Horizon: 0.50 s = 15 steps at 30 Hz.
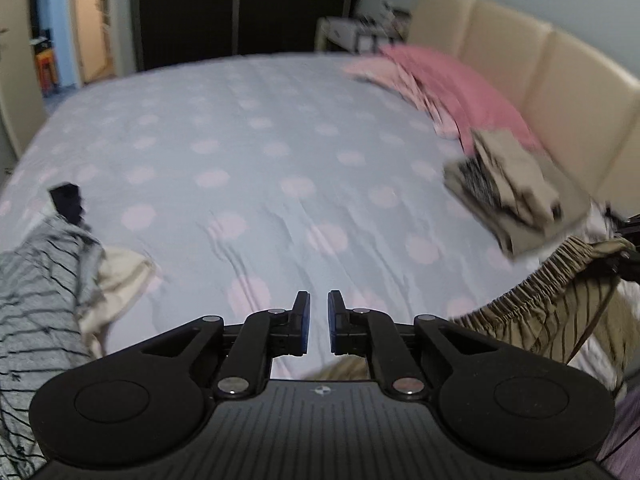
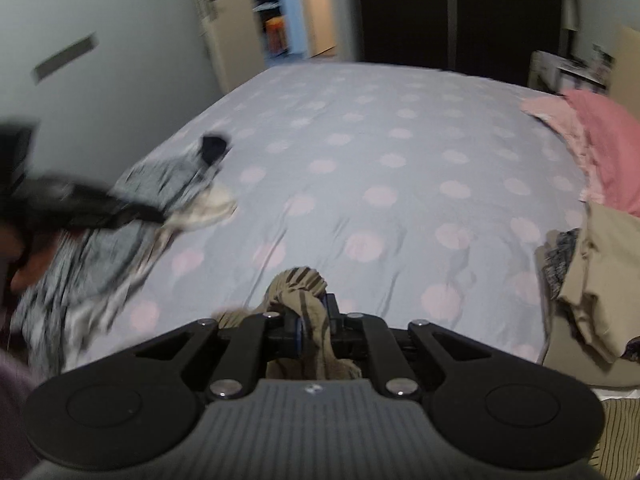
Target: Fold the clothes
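Note:
My right gripper (image 2: 314, 326) is shut on the olive striped shorts (image 2: 308, 312) and holds them above the bed's near edge. In the left wrist view the same shorts (image 1: 552, 312) hang at the right by their elastic waistband. My left gripper (image 1: 319, 326) is empty, its blue pads a small gap apart, above the polka-dot sheet (image 1: 248, 168). It shows blurred at the left of the right wrist view (image 2: 80, 204). A pile of unfolded grey striped clothes (image 1: 44, 288) lies at the left (image 2: 120, 236).
A stack of folded beige clothes (image 1: 516, 192) lies at the right (image 2: 596, 280). Pink pillows (image 1: 448, 80) lie by the cream headboard (image 1: 540, 64). A dark wardrobe (image 1: 240, 8) and an open doorway (image 2: 292, 12) stand beyond the bed.

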Tool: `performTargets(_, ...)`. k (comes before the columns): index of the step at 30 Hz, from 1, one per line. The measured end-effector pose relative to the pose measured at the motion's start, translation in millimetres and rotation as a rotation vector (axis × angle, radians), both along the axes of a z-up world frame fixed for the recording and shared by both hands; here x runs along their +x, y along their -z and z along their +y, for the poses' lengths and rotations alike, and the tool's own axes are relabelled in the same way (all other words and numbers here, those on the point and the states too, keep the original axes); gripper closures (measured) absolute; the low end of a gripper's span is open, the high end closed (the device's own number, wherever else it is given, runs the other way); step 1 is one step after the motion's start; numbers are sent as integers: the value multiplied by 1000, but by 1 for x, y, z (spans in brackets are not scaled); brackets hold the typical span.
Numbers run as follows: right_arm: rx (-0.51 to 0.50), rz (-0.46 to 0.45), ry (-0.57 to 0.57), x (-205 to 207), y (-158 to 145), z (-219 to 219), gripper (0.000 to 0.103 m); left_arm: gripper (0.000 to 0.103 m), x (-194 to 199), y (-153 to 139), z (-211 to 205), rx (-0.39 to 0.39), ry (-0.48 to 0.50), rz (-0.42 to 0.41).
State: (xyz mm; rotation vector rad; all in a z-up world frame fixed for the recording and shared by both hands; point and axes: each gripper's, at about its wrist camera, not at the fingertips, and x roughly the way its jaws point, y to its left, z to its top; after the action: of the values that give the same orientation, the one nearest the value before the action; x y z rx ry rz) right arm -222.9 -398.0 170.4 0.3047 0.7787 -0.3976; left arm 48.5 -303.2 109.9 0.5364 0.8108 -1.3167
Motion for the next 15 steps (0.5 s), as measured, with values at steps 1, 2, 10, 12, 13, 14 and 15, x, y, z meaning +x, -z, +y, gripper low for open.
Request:
performTargets(1, 3, 19, -18, -5, 9, 8, 93, 92, -4, 8, -1, 18, 15, 2)
performTargets(2, 5, 37, -35, -11, 19, 16, 93, 91, -7, 16, -3, 35, 29, 5)
performTargets(10, 119, 206, -146, -49, 127, 84, 92, 71, -37, 65, -17, 126, 102, 38)
performTargets(12, 139, 257, -177, -55, 153, 99, 91, 68, -42, 73, -21, 142, 111, 42)
performTargets(13, 145, 267, -182, -58, 160, 103, 91, 66, -44, 78, -24, 151, 114, 51)
performTargets(14, 150, 273, -184, -61, 166, 107, 91, 65, -47, 81, -26, 160, 118, 60)
performTargets(15, 156, 279, -185, -63, 171, 110, 91, 65, -49, 85, -29, 168, 122, 70)
